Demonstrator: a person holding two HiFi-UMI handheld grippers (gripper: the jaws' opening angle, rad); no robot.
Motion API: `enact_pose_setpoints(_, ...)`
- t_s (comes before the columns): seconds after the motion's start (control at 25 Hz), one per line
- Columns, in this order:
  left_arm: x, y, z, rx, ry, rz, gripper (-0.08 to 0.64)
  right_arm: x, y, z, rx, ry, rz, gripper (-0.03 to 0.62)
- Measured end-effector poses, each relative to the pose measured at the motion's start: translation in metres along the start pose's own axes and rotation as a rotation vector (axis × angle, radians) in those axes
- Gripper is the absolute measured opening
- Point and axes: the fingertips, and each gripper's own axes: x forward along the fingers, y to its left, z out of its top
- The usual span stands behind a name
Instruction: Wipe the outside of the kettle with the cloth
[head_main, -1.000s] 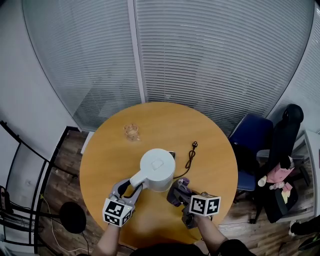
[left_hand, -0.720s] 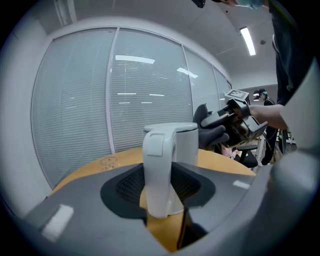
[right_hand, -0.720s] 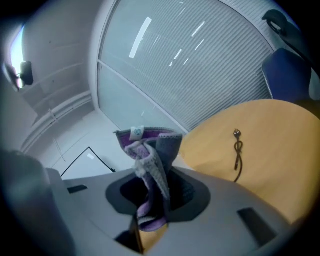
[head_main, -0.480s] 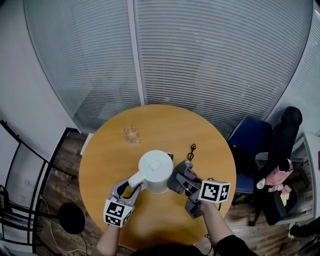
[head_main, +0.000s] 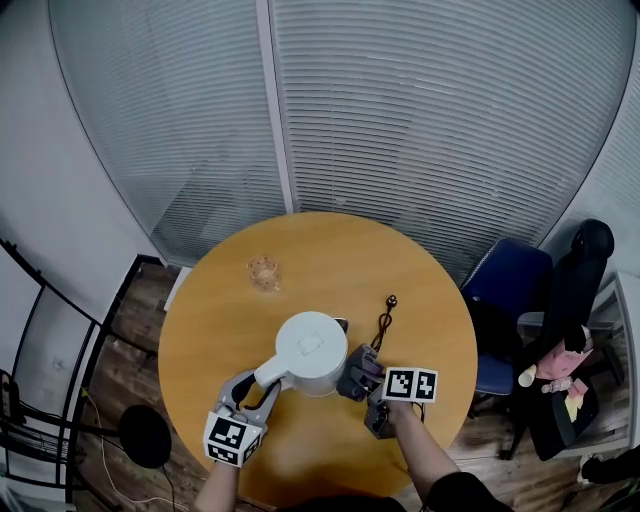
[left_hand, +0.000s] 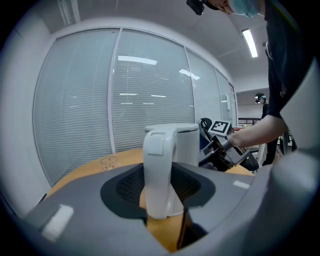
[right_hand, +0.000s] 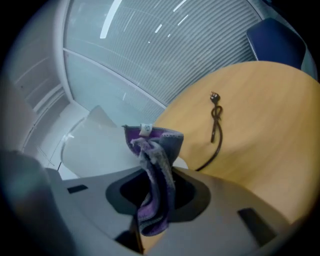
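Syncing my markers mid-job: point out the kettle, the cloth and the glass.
kettle (head_main: 312, 345): head view, centre of its lid.
cloth (right_hand: 156, 190): right gripper view, middle of the hanging purple fold.
glass (head_main: 263, 270): head view, its middle, seen from above.

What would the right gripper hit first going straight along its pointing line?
Probably the kettle's side. The right gripper leads with the cloth, right beside it; whether they touch is unclear.
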Motion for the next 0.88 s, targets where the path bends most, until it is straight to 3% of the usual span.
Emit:
enact_pose_setpoints(0.2,-0.001,-0.001,0.000,-0.009,0.006,0.016,0.166,0.026,-0.047,-0.030,0.017,0.089,-0.135,0.097)
enact_pose_setpoints(0.44,0.002,-0.001,-0.003,-0.023,-0.004,0.012,0.166,0.036,-0.066,-0.032,-0.008,0.077,-0.226,0.097)
enact_pose_setpoints(0.64,0.001,-0.001,-0.003,-0.046,0.009,-0.003,0.169,0.024,-0.054,-0.033,-0.022,0.015,-0.265,0.097)
enact_pose_setpoints(0.88,0.002,0.000,-0.003,-0.055,0.016,-0.008,0.169,-0.015,-0.019,-0.035,-0.035,-0.119,-0.254,0.097)
